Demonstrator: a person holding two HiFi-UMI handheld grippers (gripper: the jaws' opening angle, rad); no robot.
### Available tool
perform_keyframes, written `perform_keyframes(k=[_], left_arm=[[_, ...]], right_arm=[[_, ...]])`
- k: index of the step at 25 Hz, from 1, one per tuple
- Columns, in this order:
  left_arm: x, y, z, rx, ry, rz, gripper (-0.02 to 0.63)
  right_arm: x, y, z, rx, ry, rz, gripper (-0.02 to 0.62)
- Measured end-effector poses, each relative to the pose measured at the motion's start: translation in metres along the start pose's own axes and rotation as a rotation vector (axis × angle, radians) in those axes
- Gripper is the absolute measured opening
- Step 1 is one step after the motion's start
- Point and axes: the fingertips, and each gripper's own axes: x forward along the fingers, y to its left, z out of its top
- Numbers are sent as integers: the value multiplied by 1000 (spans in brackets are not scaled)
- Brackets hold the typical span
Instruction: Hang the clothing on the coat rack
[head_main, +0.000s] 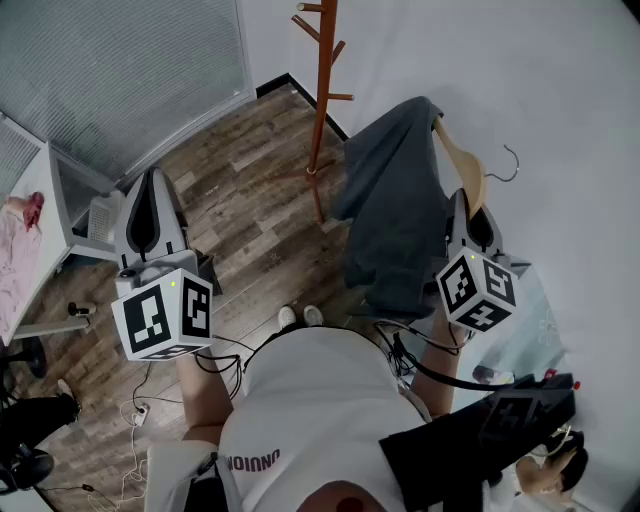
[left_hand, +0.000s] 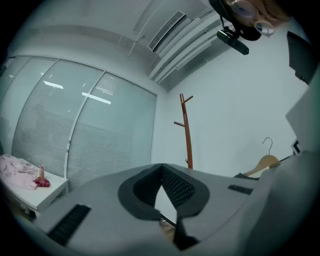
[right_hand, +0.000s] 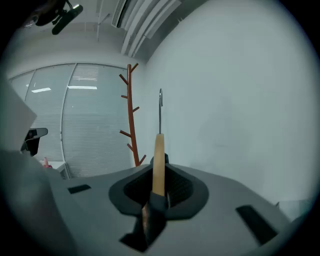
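A brown wooden coat rack (head_main: 322, 90) stands on the wood floor by the white wall, ahead of me. It also shows in the left gripper view as the coat rack (left_hand: 187, 135) and in the right gripper view as the coat rack (right_hand: 131, 115). My right gripper (head_main: 465, 200) is shut on a wooden hanger (head_main: 462, 158) with a metal hook (head_main: 511, 166). A dark grey garment (head_main: 395, 220) hangs from it. The hanger (right_hand: 158, 160) stands edge-on between the pads, hook (right_hand: 160, 107) upward. My left gripper (head_main: 152, 178) is held apart at the left, its jaws (left_hand: 161, 168) meeting at the tips on nothing.
A white table (head_main: 30, 180) with a pink cloth (head_main: 22, 215) stands at the left beside a glass partition with blinds (head_main: 120, 70). Cables (head_main: 140, 410) lie on the floor near my feet (head_main: 300, 316). The rack's pegs (head_main: 335, 50) stick out at several heights.
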Motion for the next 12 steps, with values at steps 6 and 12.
perform_keyframes(k=[6,12], left_arm=[[-5,6,0,-10,-1,9,14],[-10,9,-3,-10,11,17,14]], right_arm=[[0,6,-1,-8,6,10,67],[3,12,-2,-12,14,24,69]])
